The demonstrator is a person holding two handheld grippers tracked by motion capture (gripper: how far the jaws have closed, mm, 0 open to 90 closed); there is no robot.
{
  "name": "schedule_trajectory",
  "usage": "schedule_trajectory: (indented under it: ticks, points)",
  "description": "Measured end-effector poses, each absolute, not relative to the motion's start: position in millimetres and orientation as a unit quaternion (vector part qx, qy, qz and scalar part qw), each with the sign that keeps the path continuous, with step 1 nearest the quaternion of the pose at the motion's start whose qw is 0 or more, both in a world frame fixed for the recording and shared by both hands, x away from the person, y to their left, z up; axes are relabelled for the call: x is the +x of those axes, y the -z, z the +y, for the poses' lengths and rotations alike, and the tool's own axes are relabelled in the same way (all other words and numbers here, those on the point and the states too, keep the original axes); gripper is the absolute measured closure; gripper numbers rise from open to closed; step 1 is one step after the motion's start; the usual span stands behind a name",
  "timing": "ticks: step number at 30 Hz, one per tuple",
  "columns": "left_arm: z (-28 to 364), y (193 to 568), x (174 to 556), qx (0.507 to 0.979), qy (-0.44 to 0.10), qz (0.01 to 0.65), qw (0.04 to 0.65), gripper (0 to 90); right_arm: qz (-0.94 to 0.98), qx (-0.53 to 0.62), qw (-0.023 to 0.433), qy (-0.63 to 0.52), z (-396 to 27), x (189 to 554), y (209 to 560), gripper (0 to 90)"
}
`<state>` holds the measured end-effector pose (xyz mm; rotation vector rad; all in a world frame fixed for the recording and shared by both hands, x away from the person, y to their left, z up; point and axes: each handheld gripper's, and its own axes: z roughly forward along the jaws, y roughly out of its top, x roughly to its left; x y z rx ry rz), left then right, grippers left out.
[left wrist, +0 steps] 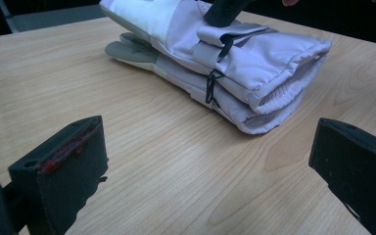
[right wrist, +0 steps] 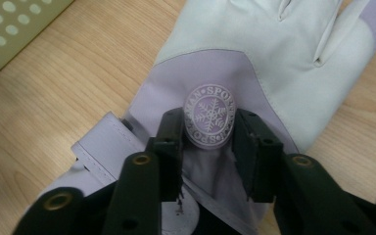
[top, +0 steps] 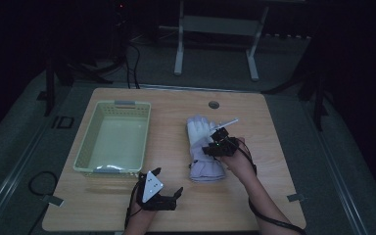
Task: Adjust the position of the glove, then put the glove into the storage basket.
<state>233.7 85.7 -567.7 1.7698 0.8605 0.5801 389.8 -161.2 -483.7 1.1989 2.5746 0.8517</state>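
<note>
High view: a pale glove [top: 203, 149] is laid flat right of table centre, at about 3 o'clock from the green basket [top: 113, 138], likely staged for binning. The right gripper [right wrist: 209, 147] is set on the glove's back, jaws part-open astride its snowflake badge [right wrist: 209, 115], fabric between them. The left gripper [top: 162, 186] is parked wide open, empty.

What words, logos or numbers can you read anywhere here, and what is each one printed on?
"SPOR…": start of the ring lettering on the round snowflake badge of the pale lilac and white padded winter gloves; the rest of the ring is too blurred to read.
Snowflake emblem: centre of that badge.
Pale green perforated plastic basket and light wooden table: no text.
</note>
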Motion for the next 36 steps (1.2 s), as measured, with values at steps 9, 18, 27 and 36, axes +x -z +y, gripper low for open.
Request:
schedule_trajectory:
  ticks: [9,18,27,36]
  points:
    - [87,568,234,0.742,-0.227,0.352,0.523,0.6,0.856,0.382,0.055,-0.345,-175,384,477,16.3]
    - [85,567,237,0.756,-0.199,0.339,0.523,0.7,0.858,0.328,0.106,-0.380,-190,374,472,16.7]
    - [81,561,241,0.772,-0.183,0.360,0.491,0.7,0.851,0.313,0.131,-0.401,-205,361,472,15.4]
    - [77,552,239,0.783,-0.149,0.333,0.504,0.7,0.837,0.327,0.130,-0.418,-227,356,478,12.4]
